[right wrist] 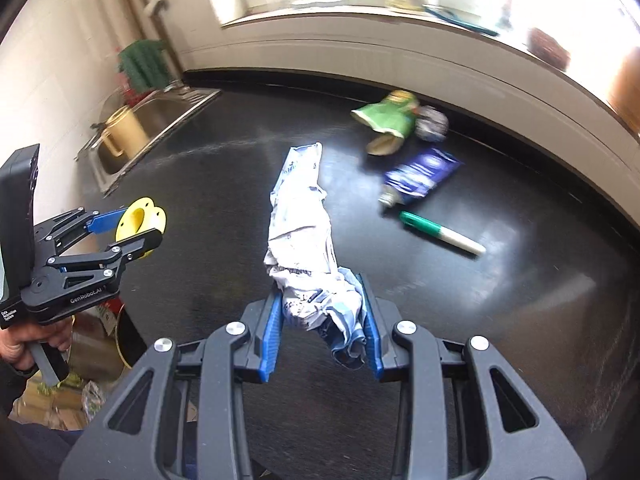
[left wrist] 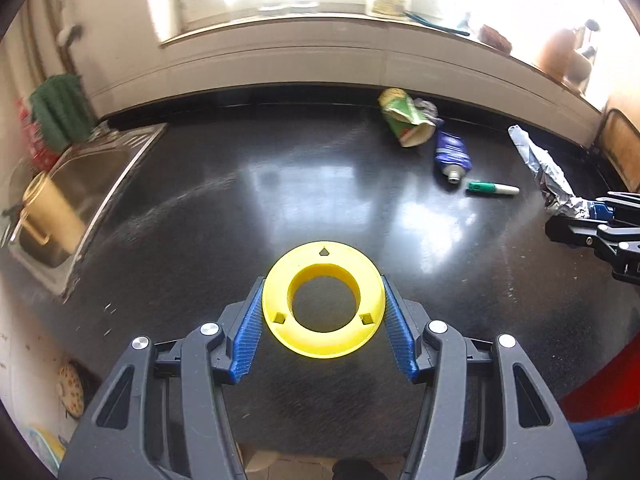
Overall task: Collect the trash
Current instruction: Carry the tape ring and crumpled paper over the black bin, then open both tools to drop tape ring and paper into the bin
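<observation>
**A:** so how far is the trash run rn?

**B:** two pieces are getting carried atm. Left gripper [left wrist: 324,316] is pinching a yellow plastic spool [left wrist: 323,300] btwn its blue pads, right gripper [right wrist: 320,320] is squeezing a crumpled foil wrapper [right wrist: 304,240], both hanging above the black counter [left wrist: 200,208]. No bin showing in either view, so imo nothing's looking dumped yet.

**A:** and what's still lying around?

**B:** further back on the counter: green marker [right wrist: 440,232], then a blue tube [right wrist: 420,178] just behind it, then a squashed green carton [right wrist: 386,124] w/ a foil ball [right wrist: 432,122] touching it, right by the back wall. So 4 are waiting, prob less than halfway done.

**A:** sink stuff?

**B:** yellow mug [left wrist: 52,212] sitting in the sink [left wrist: 120,152], not trash afaict.
</observation>
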`<state>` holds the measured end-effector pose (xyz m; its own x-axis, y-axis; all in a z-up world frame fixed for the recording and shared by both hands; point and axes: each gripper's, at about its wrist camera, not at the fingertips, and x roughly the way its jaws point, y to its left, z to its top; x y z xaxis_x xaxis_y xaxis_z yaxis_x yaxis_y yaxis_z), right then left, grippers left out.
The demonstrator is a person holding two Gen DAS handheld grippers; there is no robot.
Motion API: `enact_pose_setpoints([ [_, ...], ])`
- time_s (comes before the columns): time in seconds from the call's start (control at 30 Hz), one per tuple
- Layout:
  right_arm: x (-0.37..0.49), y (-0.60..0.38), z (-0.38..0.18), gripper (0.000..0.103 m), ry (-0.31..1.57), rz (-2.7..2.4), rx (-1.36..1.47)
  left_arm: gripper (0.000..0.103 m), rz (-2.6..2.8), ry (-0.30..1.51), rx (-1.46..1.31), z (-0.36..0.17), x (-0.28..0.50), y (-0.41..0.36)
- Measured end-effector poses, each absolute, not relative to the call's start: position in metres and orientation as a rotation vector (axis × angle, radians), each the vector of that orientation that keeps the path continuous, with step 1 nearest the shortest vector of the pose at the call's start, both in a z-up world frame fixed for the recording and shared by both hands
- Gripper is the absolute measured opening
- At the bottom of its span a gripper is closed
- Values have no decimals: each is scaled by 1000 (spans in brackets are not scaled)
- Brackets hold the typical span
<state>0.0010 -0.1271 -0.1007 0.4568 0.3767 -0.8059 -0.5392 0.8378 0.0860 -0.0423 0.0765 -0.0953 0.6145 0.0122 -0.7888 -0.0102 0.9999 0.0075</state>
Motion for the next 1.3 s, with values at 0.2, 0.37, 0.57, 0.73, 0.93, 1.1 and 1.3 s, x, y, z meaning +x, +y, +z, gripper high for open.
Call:
enact_pose_setpoints([
  [0.2,-30,-22,-109,35,971,820,-292,55,201,913,-103,-103,-104,146],
  [0.37,-71,68,-128,35,1016,1026,-400,55,378,952,-218,-125,-172,205],
  [0.57,-118,154,-162,35,1100,1197,-507,55,516,1007,-329,-157,-247,259],
  [0.73,-132,209,-201,35,1208,1220,-533,55,538,1031,-391,-188,-280,293],
  [0.93,-138,253,-243,35,1296,1179,-565,55,548,1078,-439,-228,-287,327],
  [1.1,-139,274,-258,35,1330,1152,-582,55,538,1091,-451,-243,-283,338],
  [1.3,-143,285,-258,35,1334,1148,-593,55,515,1093,-445,-248,-278,341],
])
